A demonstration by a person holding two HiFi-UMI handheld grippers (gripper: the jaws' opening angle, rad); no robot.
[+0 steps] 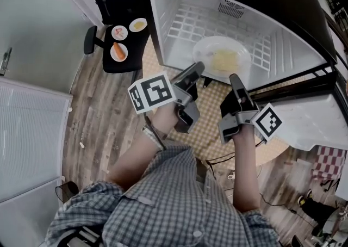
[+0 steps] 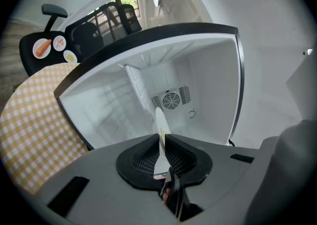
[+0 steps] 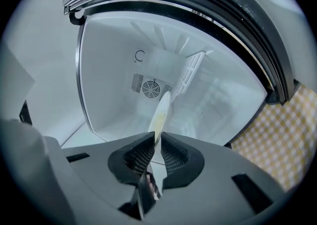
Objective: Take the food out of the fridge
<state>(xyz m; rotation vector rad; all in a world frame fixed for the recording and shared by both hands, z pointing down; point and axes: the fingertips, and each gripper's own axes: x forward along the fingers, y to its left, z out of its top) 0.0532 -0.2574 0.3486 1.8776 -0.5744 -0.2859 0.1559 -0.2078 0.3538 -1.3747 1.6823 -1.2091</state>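
Risk first: the plate [image 1: 222, 58] carries a flat pale-yellow food [image 1: 225, 61] and is held only by two thin pinches on its near rim. If one gripper draws back faster or dips, the plate tilts and the food slides toward the far side. A slack pinch on that smooth rim would let it slip free. The near lip of the fridge [image 1: 163, 23] could catch the underside on the way out, so I judge a small lift is needed before pulling.

Left gripper [image 1: 197, 69]: jaws almost together, clamped on the plate's near-left rim, which shows edge-on between them in its own view. Right gripper [image 1: 235, 80]: same narrow clamp, on the near-right rim.

The plate sits inside the fridge, near the front of the wire shelf [image 1: 190, 23]; resting or just lifted, hard to say from above.

Chair [image 1: 109, 61] at far left holds three small plates [image 1: 119, 32] of food, well apart from the fridge
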